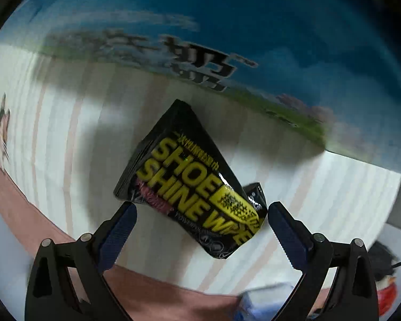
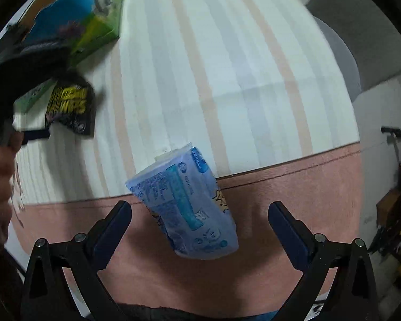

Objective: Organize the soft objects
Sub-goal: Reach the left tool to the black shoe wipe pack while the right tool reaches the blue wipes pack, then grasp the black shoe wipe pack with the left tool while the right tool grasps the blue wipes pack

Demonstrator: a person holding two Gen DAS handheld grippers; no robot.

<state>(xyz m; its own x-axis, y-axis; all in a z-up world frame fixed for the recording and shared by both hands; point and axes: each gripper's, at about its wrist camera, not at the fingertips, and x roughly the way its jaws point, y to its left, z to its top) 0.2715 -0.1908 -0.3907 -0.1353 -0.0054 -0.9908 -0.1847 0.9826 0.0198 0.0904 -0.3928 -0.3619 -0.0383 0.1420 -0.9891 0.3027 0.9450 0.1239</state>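
Observation:
A black pack of shoe shine wipes (image 1: 192, 184) with yellow lettering lies on the striped cloth. My left gripper (image 1: 200, 208) is open, its jaws wide on either side of the pack's near end, not touching it. The pack also shows in the right wrist view (image 2: 70, 107), with the left gripper beside it. A light blue tissue pack (image 2: 185, 206) lies at the cloth's pink border. My right gripper (image 2: 200, 208) is open, jaws wide on either side of the tissue pack, not gripping it.
A blue and green printed box (image 1: 227, 40) stands behind the wipes pack; it also shows in the right wrist view (image 2: 88, 13). The striped cloth (image 2: 227, 80) covers the surface. A grey wall or block (image 2: 361, 40) is at the far right. A red-and-black item (image 1: 385, 275) lies at lower right.

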